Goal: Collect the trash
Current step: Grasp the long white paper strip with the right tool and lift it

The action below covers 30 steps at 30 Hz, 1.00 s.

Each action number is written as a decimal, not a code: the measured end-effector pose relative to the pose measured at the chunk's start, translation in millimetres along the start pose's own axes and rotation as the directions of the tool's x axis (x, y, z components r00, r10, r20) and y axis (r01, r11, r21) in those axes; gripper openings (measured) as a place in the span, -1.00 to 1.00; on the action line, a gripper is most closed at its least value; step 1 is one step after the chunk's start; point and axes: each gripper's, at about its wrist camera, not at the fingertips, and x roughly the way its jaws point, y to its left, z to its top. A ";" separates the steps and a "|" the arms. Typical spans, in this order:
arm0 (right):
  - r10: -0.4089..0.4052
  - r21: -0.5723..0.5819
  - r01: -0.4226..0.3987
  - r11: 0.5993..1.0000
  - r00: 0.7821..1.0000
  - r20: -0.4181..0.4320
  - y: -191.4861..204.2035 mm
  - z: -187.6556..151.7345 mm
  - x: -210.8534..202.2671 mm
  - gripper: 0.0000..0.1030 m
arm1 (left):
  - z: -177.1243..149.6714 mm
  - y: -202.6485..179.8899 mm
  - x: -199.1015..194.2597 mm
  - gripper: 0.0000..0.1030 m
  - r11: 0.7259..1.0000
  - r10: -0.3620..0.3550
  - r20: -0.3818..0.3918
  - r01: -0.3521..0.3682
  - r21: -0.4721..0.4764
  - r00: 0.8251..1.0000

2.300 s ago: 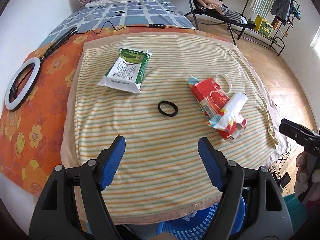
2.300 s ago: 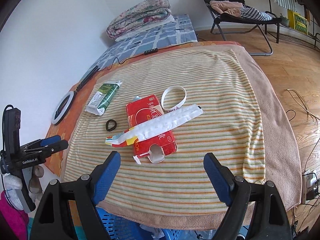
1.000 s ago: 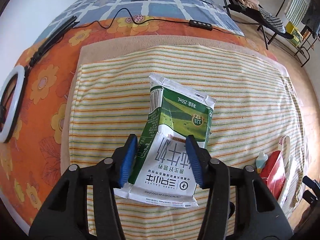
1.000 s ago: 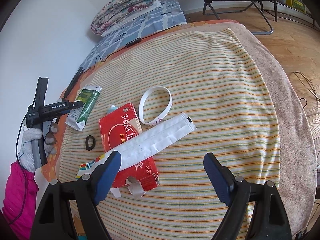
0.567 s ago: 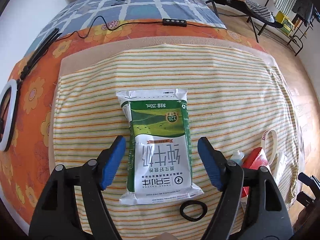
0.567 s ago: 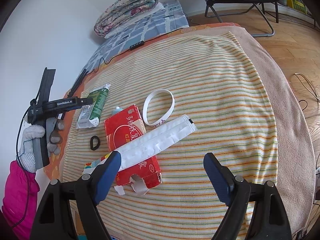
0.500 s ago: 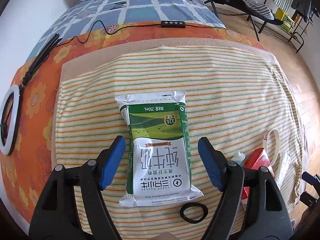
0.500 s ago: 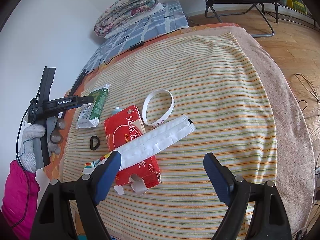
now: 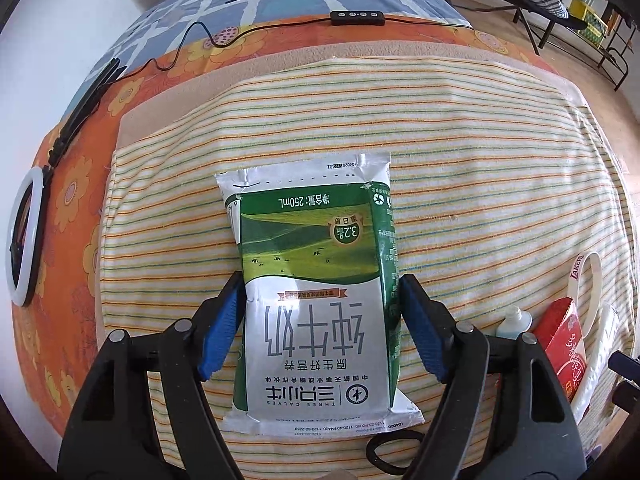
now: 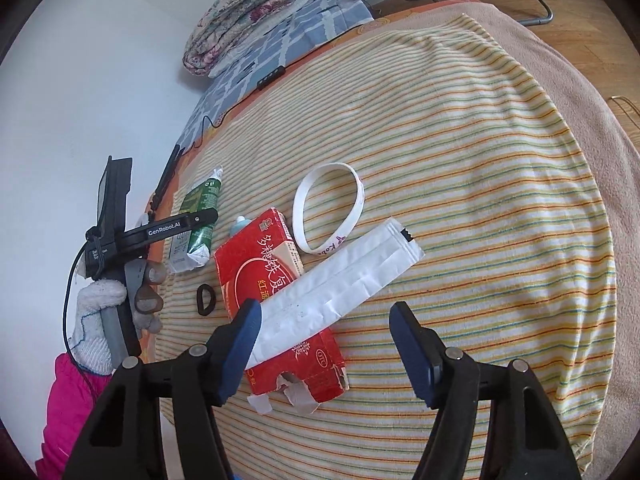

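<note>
A green and white milk pouch (image 9: pixel 316 288) lies flat on the striped towel (image 9: pixel 480 184). My left gripper (image 9: pixel 320 320) is open, its blue pads on either side of the pouch's middle, close to its edges. The pouch also shows in the right wrist view (image 10: pixel 196 220) under the left gripper's body. A torn red carton (image 10: pixel 276 300) lies with a long white wrapper (image 10: pixel 344 280) across it. My right gripper (image 10: pixel 326 340) is open above the wrapper's near end and the carton.
A white wristband (image 10: pixel 330 208), a small blue-capped bottle (image 10: pixel 240 225) and a black hair tie (image 10: pixel 205 299) lie near the carton. A ring light (image 9: pixel 24 236) and cable remote (image 9: pixel 358 18) lie on the orange floral sheet. Folded quilts (image 10: pixel 244 16) sit at the back.
My left gripper has moved forward and lower so its pads now flank the milk pouch. My right gripper has moved closer over the carton and wrapper. Both stayed open.
</note>
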 end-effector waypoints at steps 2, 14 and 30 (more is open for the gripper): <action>0.016 0.027 -0.016 1.000 1.000 -0.008 -3.7 1.9 7.7 0.23 | -0.8 1.1 -1.7 0.51 1.000 -0.011 0.012 0.011 -0.002 1.000; 0.063 0.008 -0.063 0.998 0.998 0.016 7.0 7.5 20.6 -0.78 | -6.6 11.6 -26.6 0.49 0.998 -0.057 0.077 0.058 -0.015 0.995; 0.082 -0.129 -0.065 0.990 0.988 0.129 49.5 4.5 -32.1 -0.94 | -45.2 13.2 -99.2 0.49 0.994 -0.108 0.151 0.106 0.018 0.983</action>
